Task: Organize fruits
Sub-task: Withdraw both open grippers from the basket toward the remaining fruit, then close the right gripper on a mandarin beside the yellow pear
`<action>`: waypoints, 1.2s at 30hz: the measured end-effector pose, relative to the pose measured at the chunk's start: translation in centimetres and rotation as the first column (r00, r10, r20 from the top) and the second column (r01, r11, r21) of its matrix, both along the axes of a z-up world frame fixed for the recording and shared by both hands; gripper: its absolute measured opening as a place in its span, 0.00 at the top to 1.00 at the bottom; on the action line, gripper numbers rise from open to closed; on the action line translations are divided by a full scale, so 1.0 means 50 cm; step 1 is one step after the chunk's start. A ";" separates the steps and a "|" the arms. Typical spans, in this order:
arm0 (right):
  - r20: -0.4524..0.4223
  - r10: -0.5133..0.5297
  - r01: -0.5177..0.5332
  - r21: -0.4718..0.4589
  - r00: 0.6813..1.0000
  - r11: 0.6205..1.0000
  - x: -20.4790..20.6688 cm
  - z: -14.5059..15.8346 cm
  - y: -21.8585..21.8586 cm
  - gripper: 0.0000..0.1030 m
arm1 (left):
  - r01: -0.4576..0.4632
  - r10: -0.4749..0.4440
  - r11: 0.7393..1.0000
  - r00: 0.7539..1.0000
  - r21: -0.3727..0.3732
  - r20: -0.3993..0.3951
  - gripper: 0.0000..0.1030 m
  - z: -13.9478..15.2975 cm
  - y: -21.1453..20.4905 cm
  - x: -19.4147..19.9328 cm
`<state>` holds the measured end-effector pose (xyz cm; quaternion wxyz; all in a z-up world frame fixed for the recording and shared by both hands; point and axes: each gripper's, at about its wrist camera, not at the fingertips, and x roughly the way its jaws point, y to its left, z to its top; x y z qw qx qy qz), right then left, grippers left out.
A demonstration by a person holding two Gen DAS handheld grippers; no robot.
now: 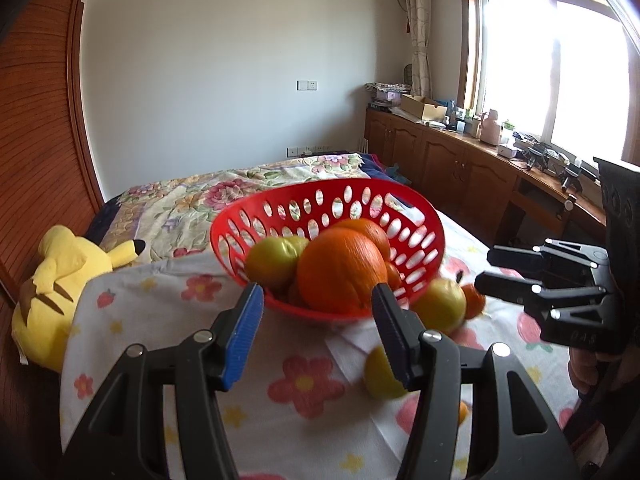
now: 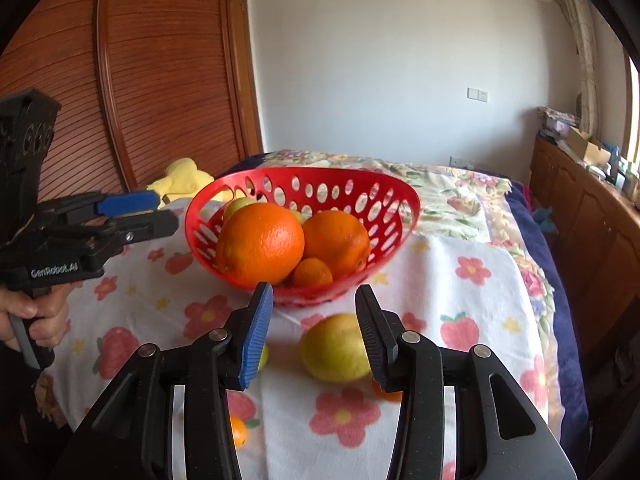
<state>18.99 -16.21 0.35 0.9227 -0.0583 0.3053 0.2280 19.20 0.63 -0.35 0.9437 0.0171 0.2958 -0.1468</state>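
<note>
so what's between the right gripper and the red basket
In the right wrist view, a yellow-green fruit lies on the flowered cloth between the open right gripper and the red basket, untouched by the pads.

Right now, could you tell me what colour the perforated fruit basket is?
The basket is bright red, with oval holes; the right wrist view shows it best.

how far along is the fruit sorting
Done: two big oranges, a small orange and green fruit sit in the red perforated plastic basket. In hand: nothing; the left gripper and right gripper are both open and empty. Left: a yellow-green fruit and small oranges on the flowered cloth.
</note>
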 end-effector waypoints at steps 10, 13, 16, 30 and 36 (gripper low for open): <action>-0.013 -0.045 0.045 0.000 0.999 0.999 -0.054 -0.014 -0.031 0.58 | 0.019 -0.019 1.000 0.999 -0.001 -0.028 0.45 -0.040 -0.022 -0.061; -0.016 -0.054 0.054 -0.004 0.998 0.999 -0.064 -0.018 -0.036 0.58 | 0.022 -0.022 1.000 0.999 -0.010 -0.039 0.45 -0.053 -0.029 -0.074; -0.022 -0.061 0.061 -0.005 0.998 0.998 -0.074 -0.024 -0.042 0.58 | 0.015 -0.016 1.000 0.999 -0.010 -0.045 0.45 -0.064 -0.035 -0.087; -0.063 -0.106 0.105 -0.020 0.992 0.994 -0.077 -0.067 -0.082 0.58 | -0.004 0.002 1.000 0.995 -0.024 -0.099 0.45 -0.135 -0.047 -0.102; -0.086 -0.125 0.123 -0.037 0.988 0.992 -0.061 -0.088 -0.089 0.58 | 0.003 -0.004 1.000 0.994 -0.010 -0.110 0.45 -0.153 -0.058 -0.109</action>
